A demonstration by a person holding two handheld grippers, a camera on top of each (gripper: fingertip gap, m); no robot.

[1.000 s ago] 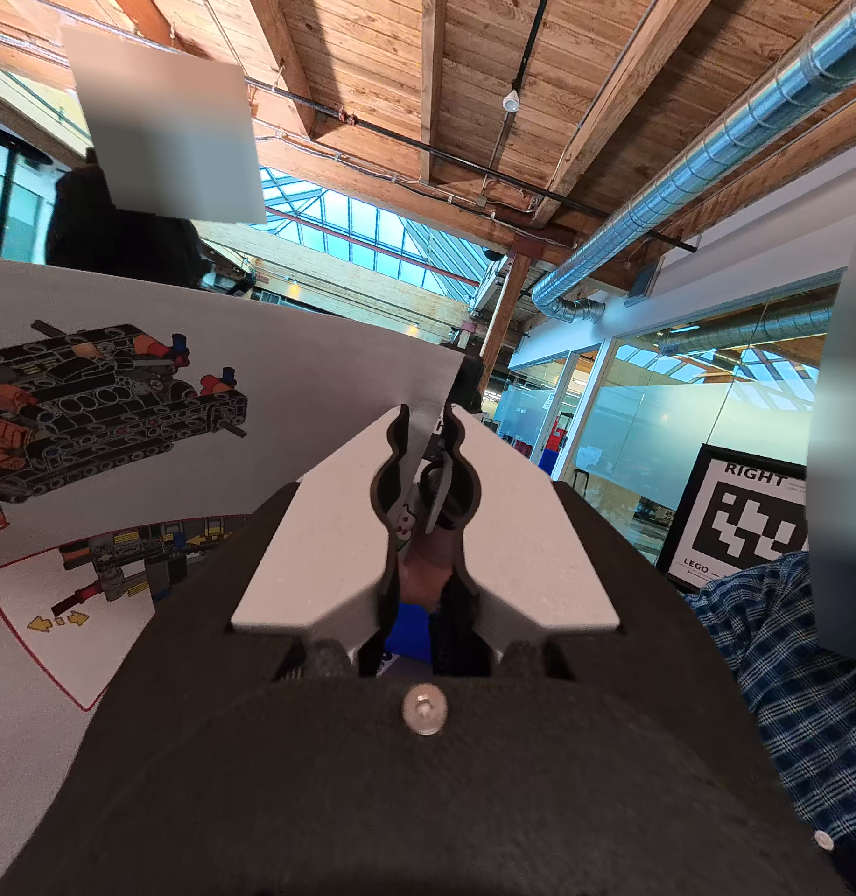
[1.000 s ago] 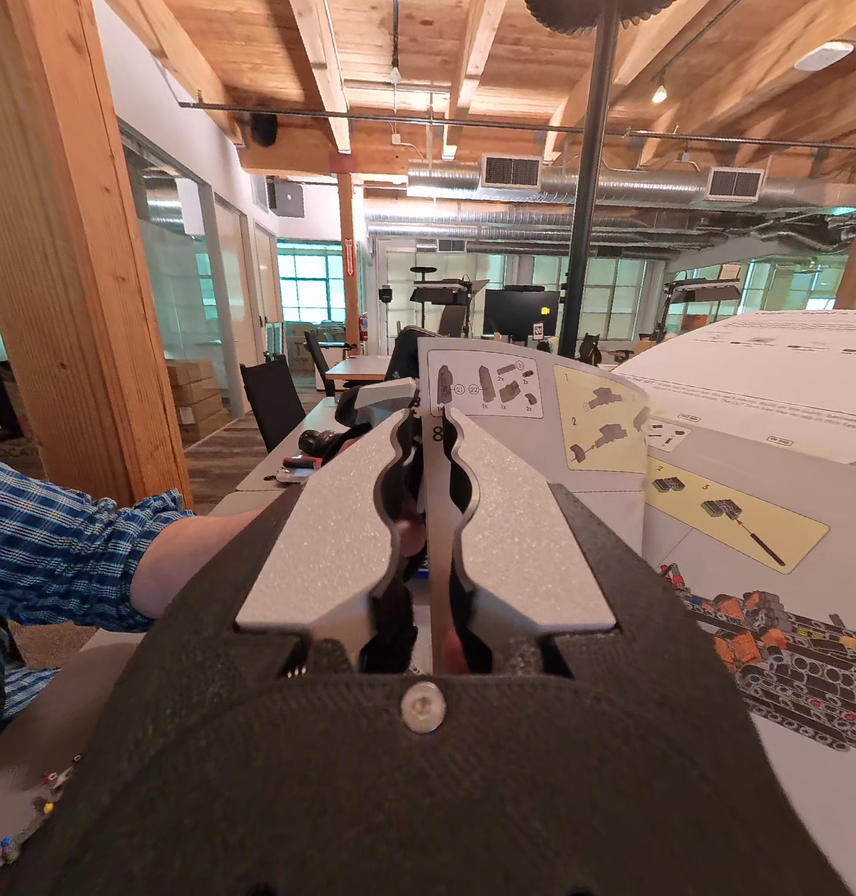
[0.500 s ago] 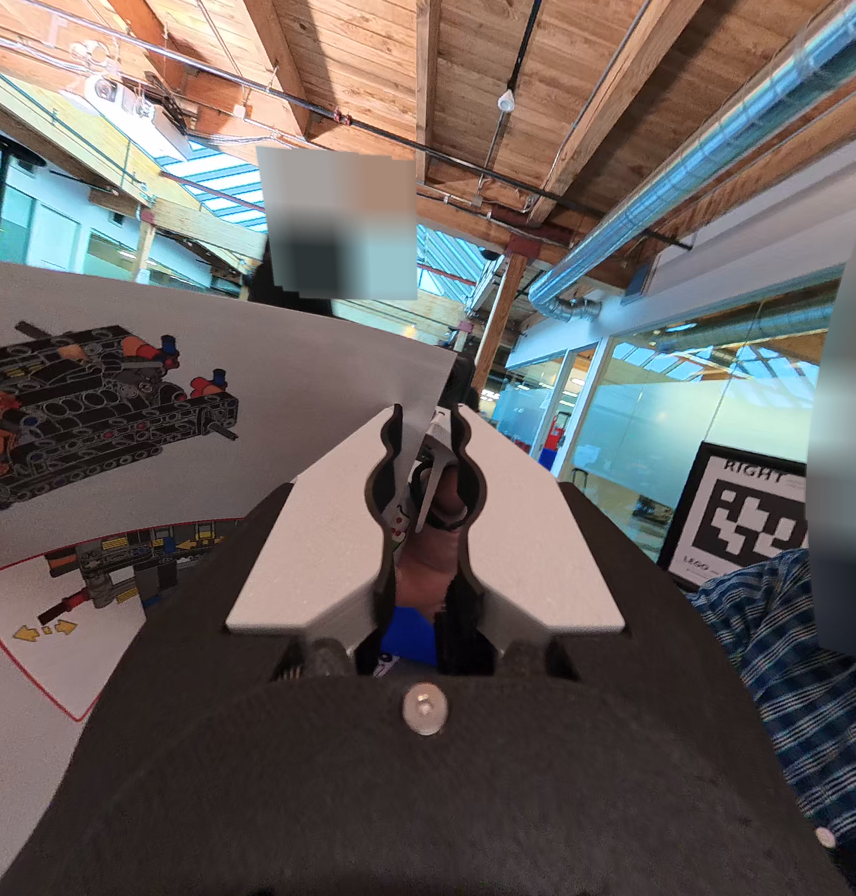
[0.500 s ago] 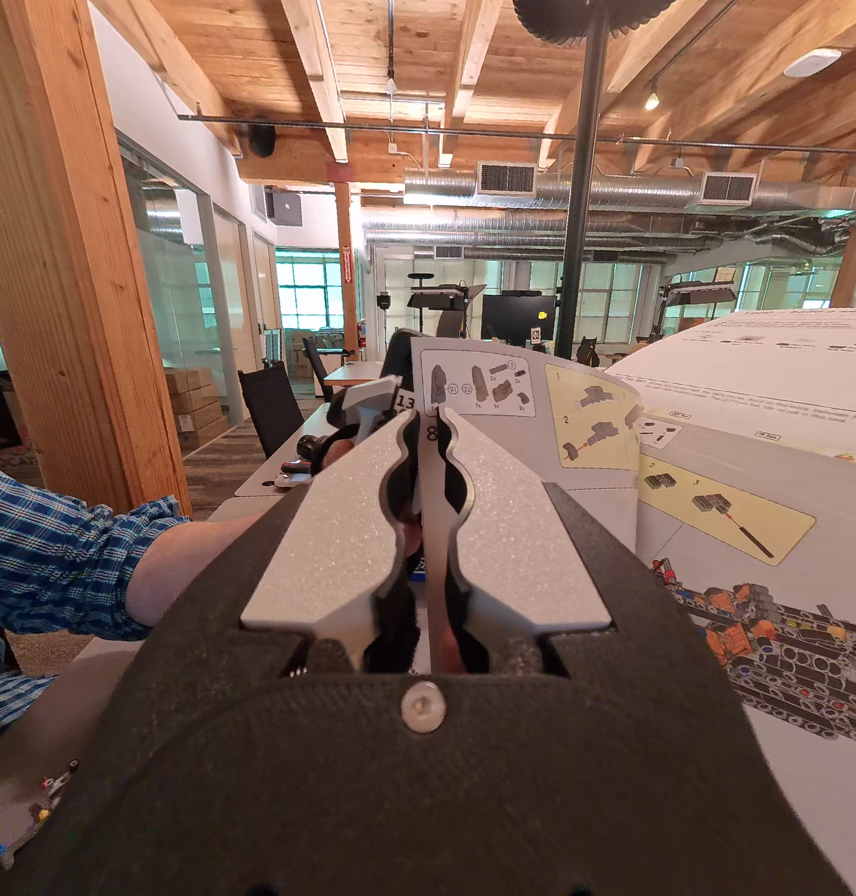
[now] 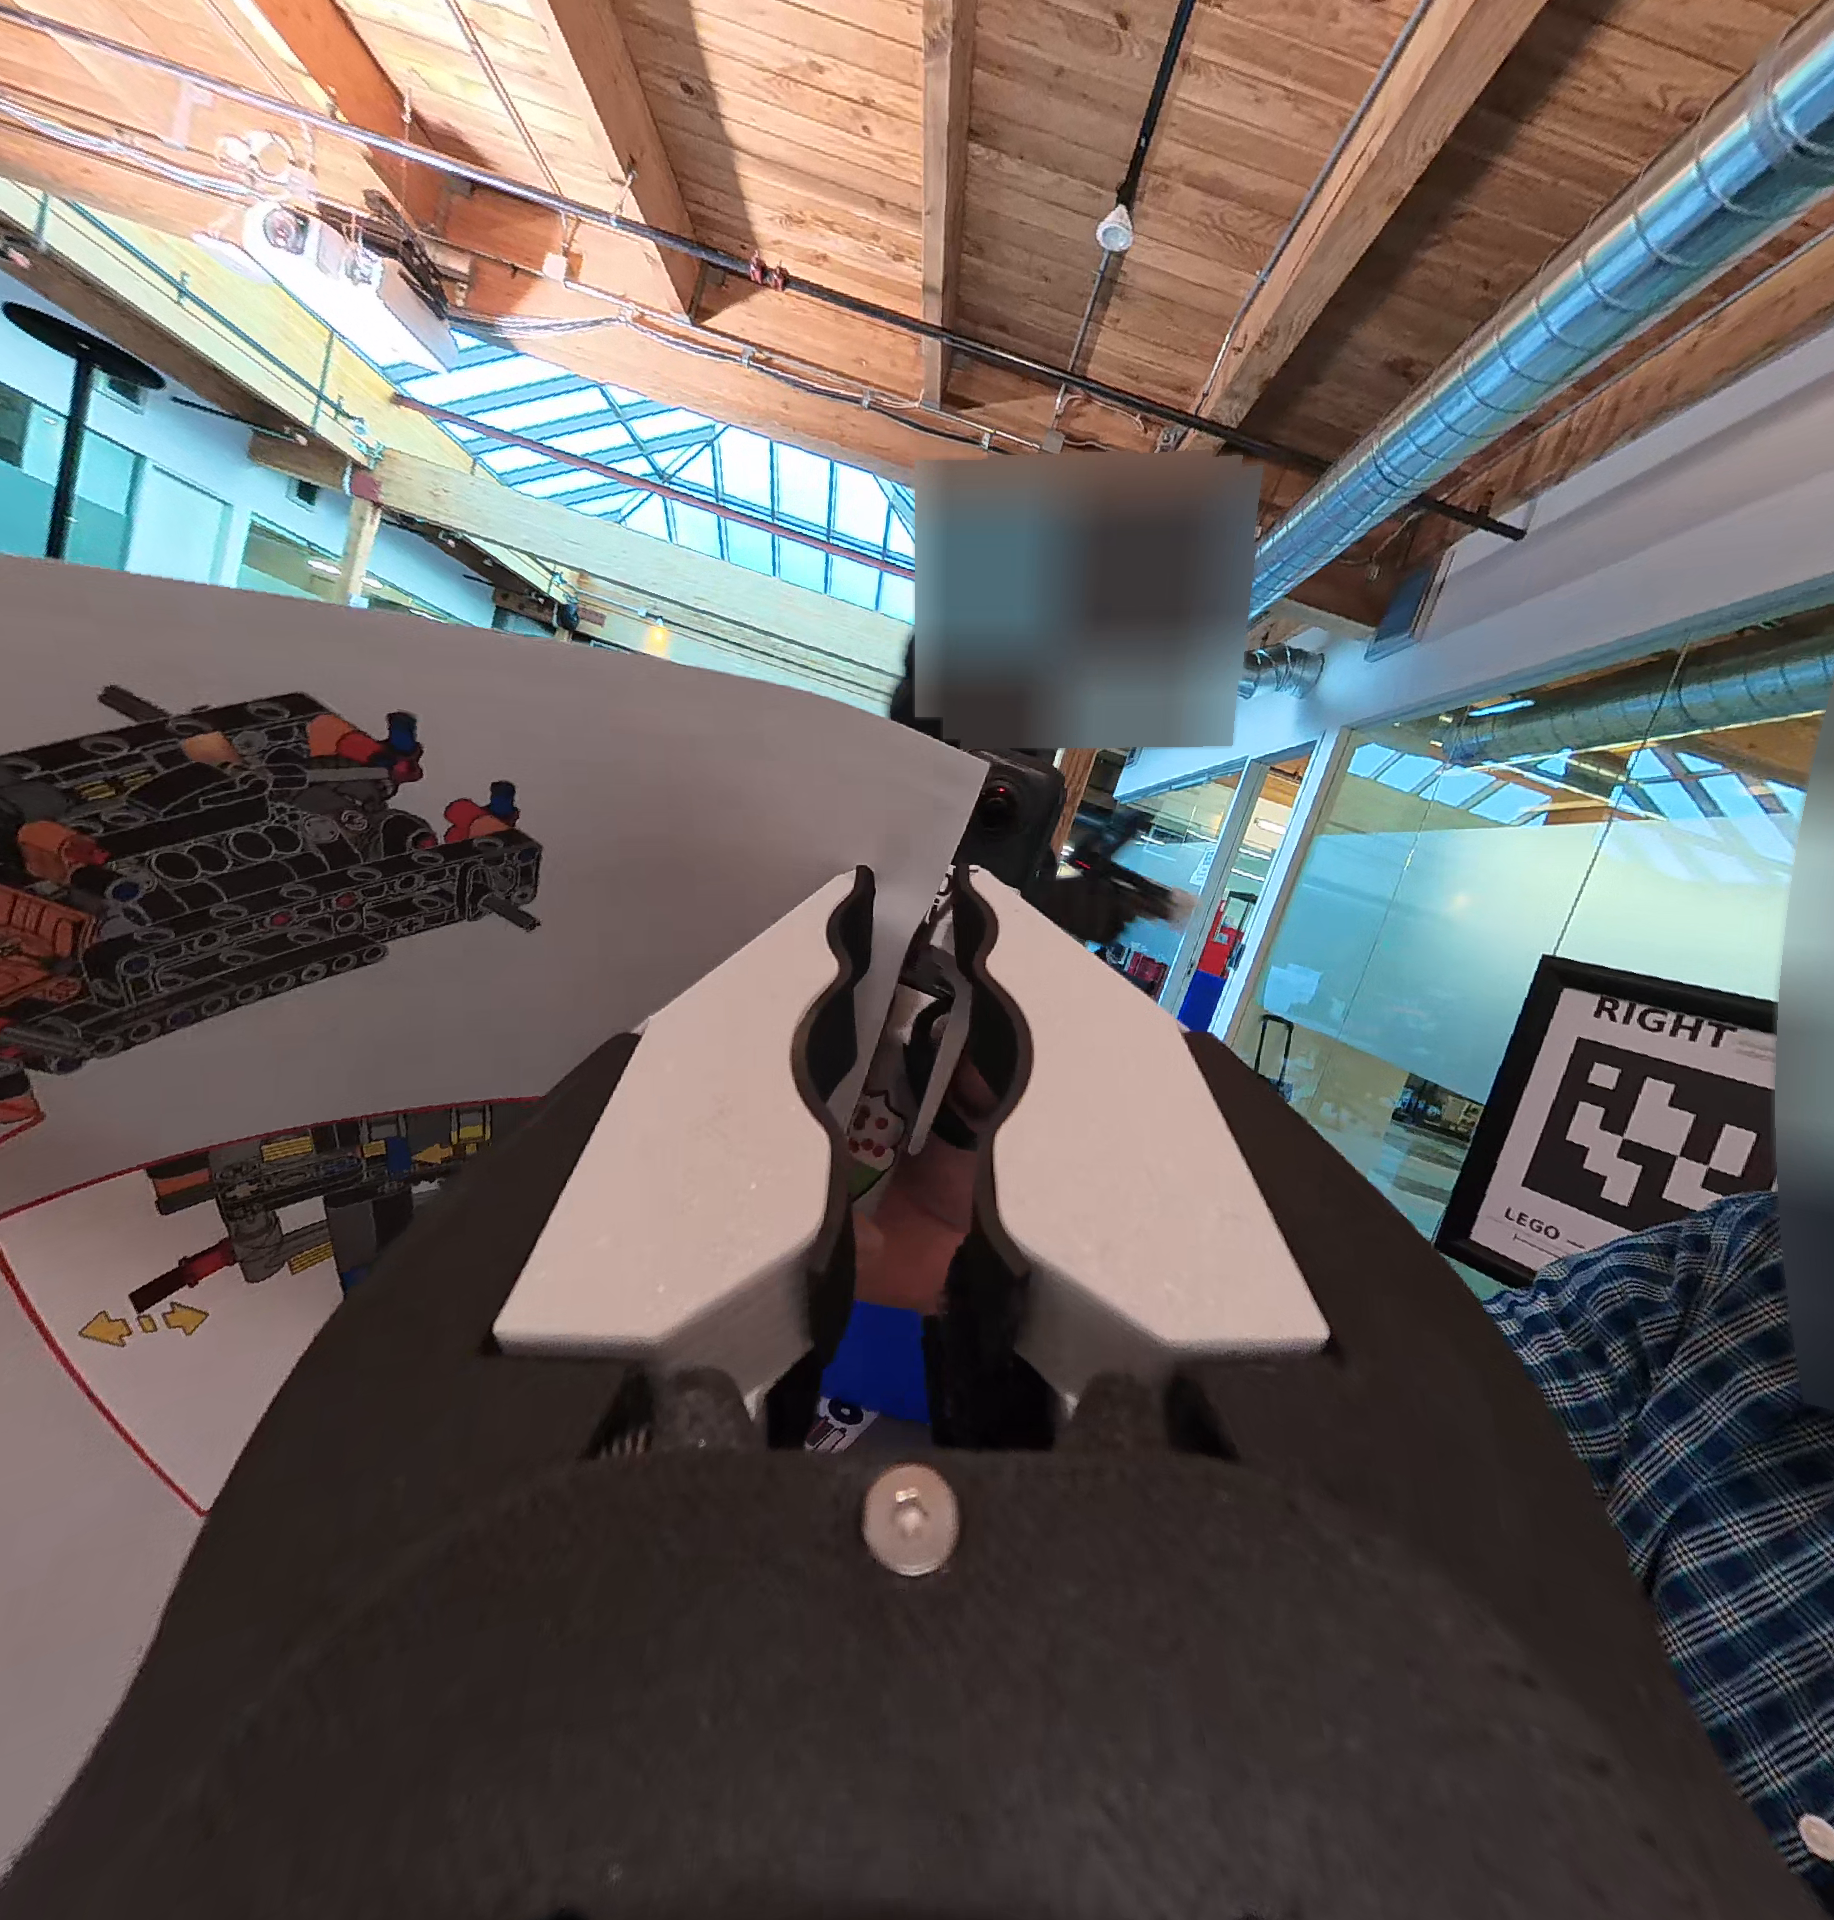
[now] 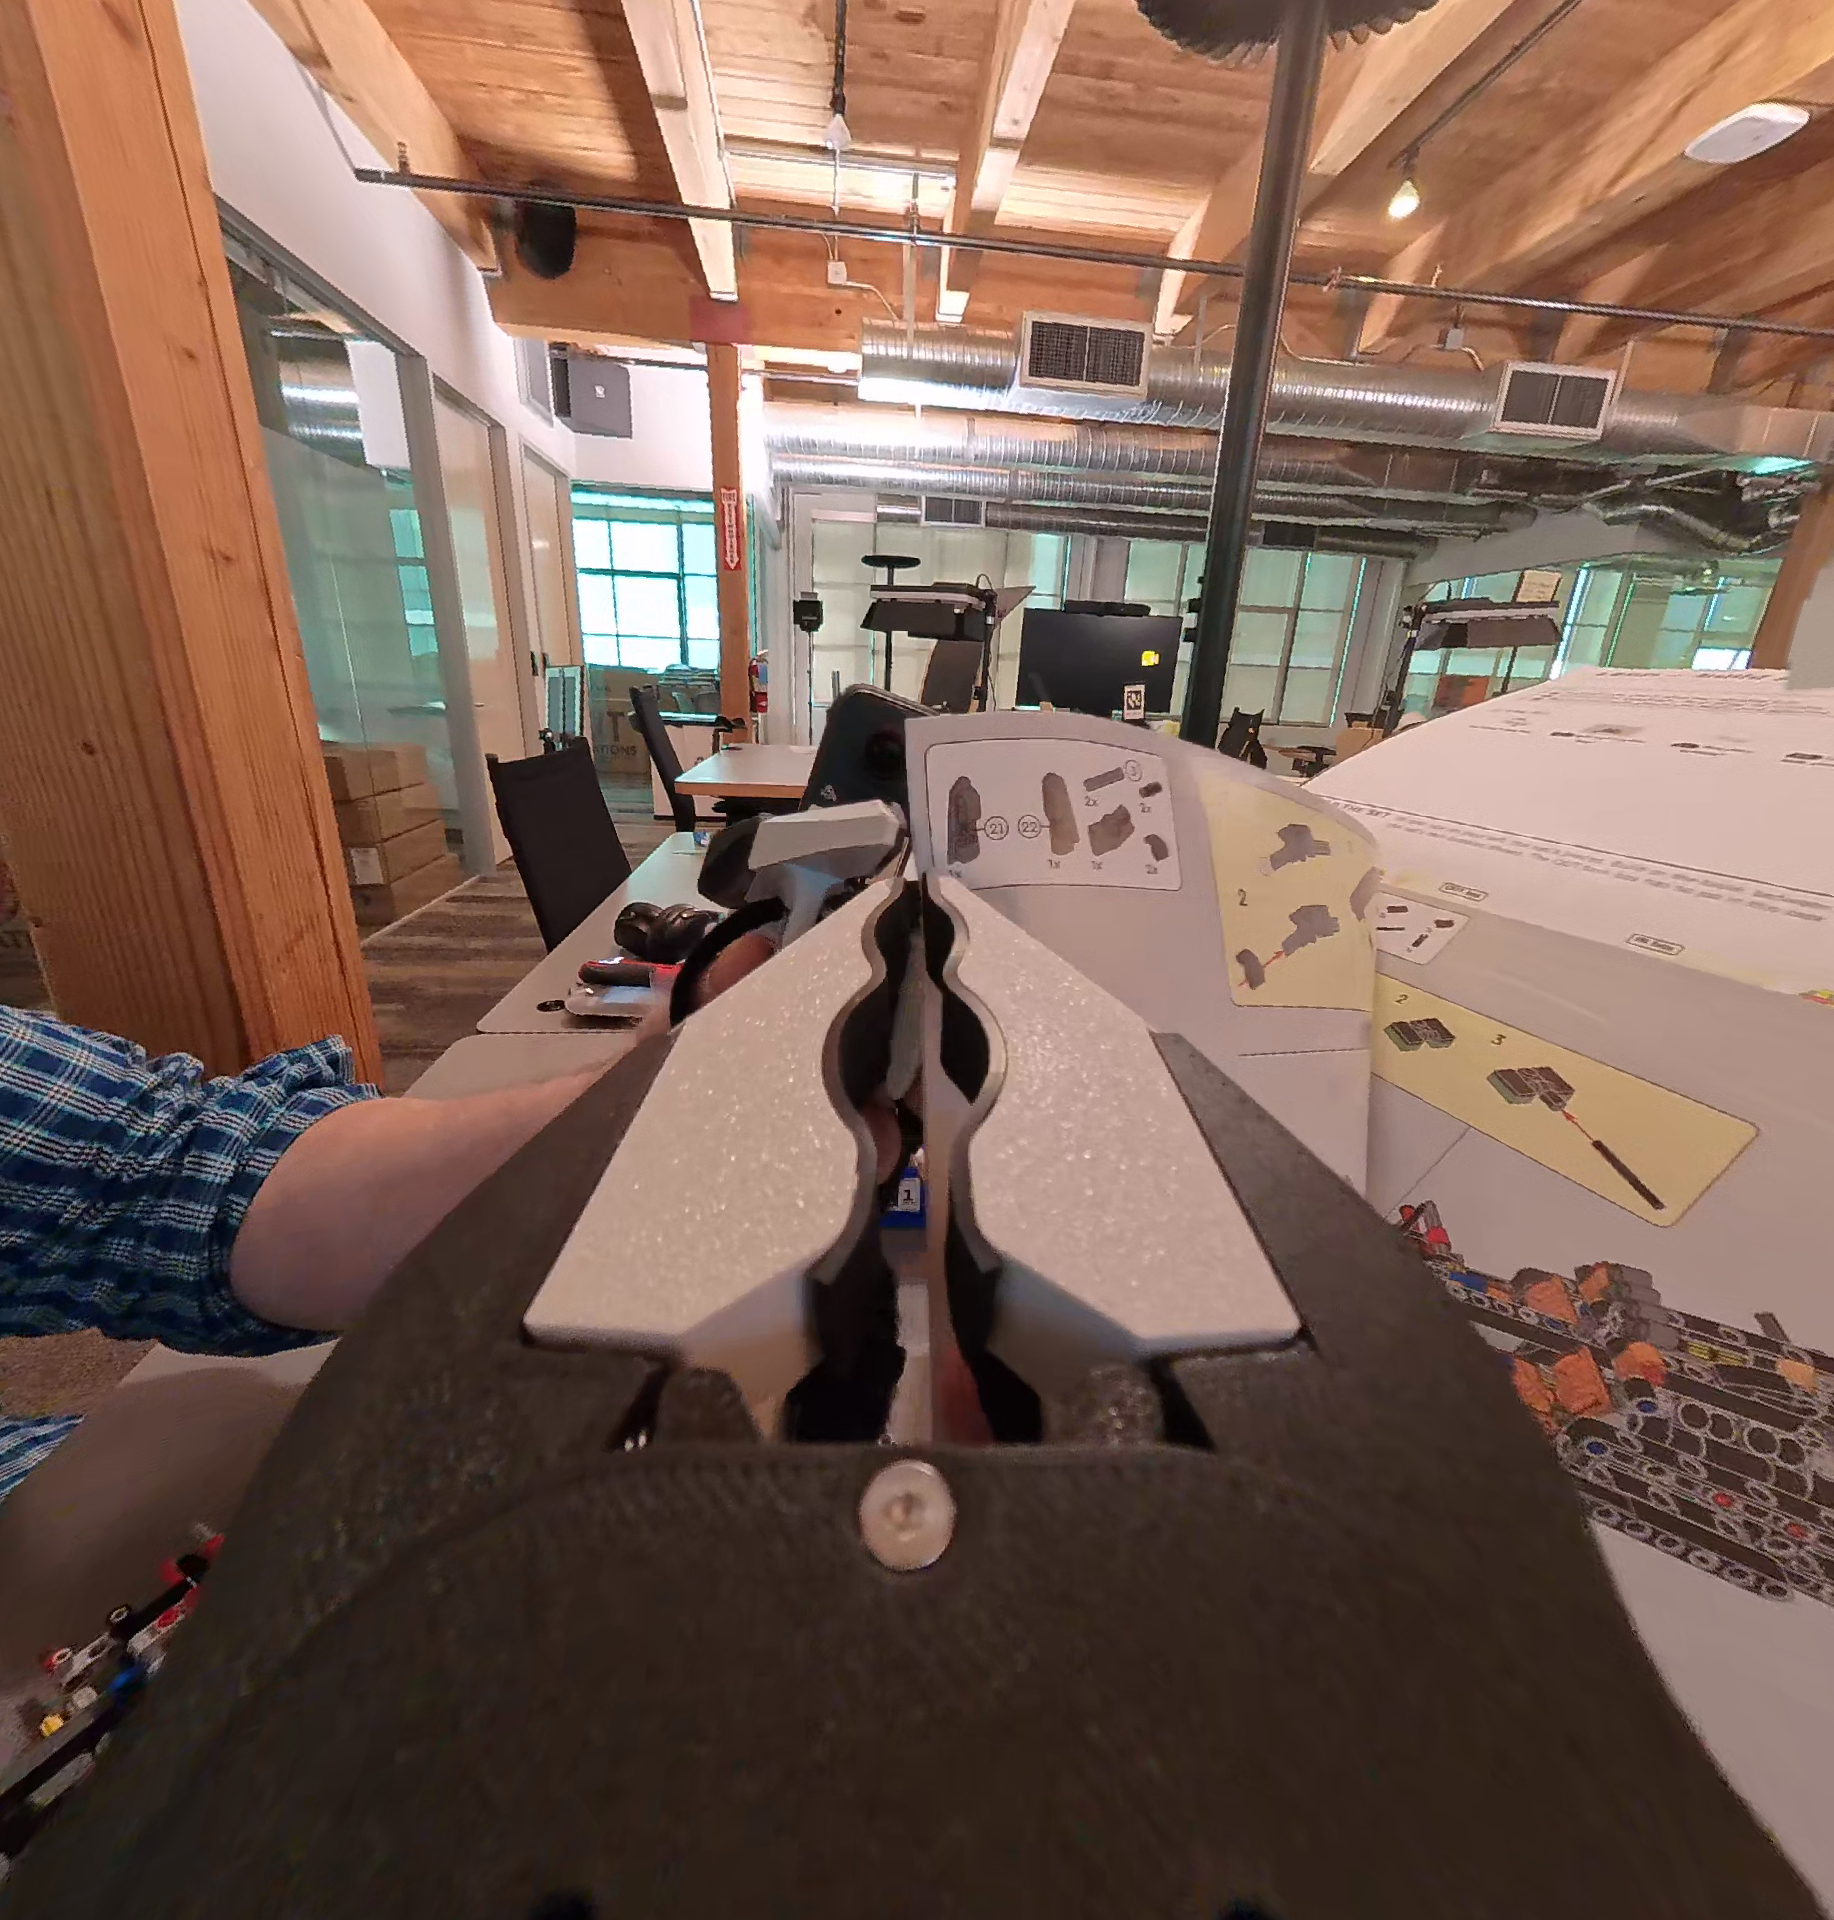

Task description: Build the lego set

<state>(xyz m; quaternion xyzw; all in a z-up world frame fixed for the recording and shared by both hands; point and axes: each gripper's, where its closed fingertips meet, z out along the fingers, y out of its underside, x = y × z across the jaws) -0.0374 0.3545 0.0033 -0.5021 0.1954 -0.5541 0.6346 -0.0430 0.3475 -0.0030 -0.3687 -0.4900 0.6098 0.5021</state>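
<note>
The left gripper [image 5: 915, 904], matte black textured housing carrying pale grainy fingers with wavy black inner pads, is pinching the corner of a page of the instruction booklet [image 5: 300, 935], its jaws nearly closed on the thin sheet. The glossy white page is curving away toward nine o'clock, showing a printed drawing of a black-and-orange beam chassis and a red-outlined inset with yellow arrows. At three o'clock a blue plaid sleeve [image 5: 1723, 1475] is entering, and behind it a black-framed marker board [image 5: 1640, 1132] with a blocky square pattern and printed words is standing.

The right gripper [image 6: 921, 894], of the same build, is clamping another grey page's edge between almost-touching jaws. That page [image 6: 1100, 831] is standing upright, bearing a parts box and yellow step panels. At three o'clock the open booklet spread is lying flat. At eight o'clock small loose lego pieces [image 6: 113, 1652] are lying on the table [image 6: 92, 1455]. Beyond, wooden beams [image 6: 684, 94] and ribbed silver ducts [image 6: 1256, 416] are crossing the ceiling.
</note>
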